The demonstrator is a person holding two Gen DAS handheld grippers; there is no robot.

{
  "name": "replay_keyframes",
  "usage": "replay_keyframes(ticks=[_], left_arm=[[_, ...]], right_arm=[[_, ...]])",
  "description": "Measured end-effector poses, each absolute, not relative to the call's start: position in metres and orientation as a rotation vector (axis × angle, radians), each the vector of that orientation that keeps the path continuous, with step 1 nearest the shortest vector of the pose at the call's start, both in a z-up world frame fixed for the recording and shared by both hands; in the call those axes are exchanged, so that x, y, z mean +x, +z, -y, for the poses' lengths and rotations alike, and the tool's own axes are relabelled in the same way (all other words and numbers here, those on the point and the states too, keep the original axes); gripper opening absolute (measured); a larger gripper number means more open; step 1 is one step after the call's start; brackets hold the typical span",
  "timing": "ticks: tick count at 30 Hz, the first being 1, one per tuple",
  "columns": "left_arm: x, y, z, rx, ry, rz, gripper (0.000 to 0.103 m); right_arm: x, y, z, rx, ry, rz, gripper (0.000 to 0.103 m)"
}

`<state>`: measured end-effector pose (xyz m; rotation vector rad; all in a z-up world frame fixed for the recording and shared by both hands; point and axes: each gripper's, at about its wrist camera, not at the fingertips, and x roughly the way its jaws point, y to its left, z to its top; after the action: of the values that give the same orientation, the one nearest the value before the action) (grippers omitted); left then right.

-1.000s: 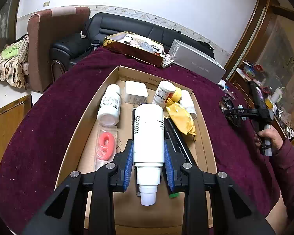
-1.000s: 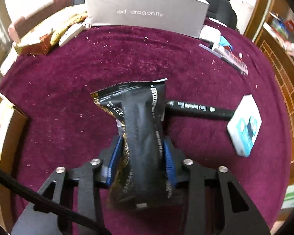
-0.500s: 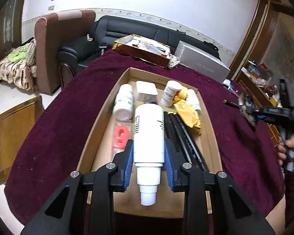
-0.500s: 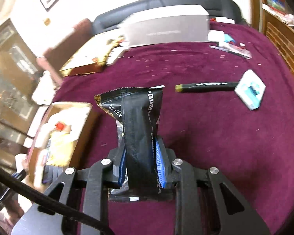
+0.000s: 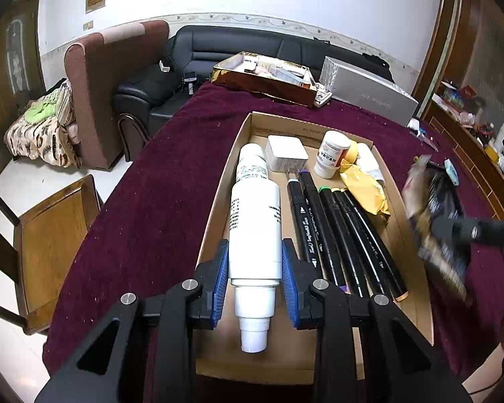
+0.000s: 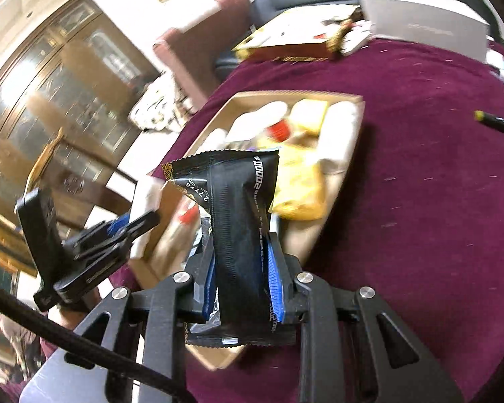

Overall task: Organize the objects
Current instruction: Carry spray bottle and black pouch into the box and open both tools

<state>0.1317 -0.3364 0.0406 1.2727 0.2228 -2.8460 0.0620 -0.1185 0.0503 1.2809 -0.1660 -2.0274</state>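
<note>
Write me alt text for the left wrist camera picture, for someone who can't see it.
The left gripper clamps a white bottle over an open cardboard box on a maroon tablecloth. The box holds black markers, another white bottle, a small jar and a yellow packet.

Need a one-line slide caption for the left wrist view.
Left gripper holds a white bottle over the cardboard box of markers and bottles.
</note>
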Motion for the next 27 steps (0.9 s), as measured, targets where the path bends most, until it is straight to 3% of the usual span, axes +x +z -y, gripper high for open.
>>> replay_keyframes(ticks=[11, 19, 24, 27], left_arm=[[0.122, 0.021, 0.322, 1.373, -2.850, -0.160, 0.025], [0.125, 0.021, 0.324, 1.359, -2.824, -0.160, 0.025], [0.128, 0.033, 0.336, 1.336, -2.824, -0.266, 0.027], [0.136, 0.049, 0.339, 1.278, -2.850, -0.291, 0.038]], right_arm=[[0.105, 0.022, 0.172, 1.267, -2.001, -0.088, 0.024], [0.112, 0.019, 0.172, 1.267, -1.993, -0.108, 0.024], [0.115, 0.021, 0.175, 1.254, -2.019, -0.133, 0.025], [0.113, 0.027, 0.173, 1.218, -2.064, -0.137, 0.028]])
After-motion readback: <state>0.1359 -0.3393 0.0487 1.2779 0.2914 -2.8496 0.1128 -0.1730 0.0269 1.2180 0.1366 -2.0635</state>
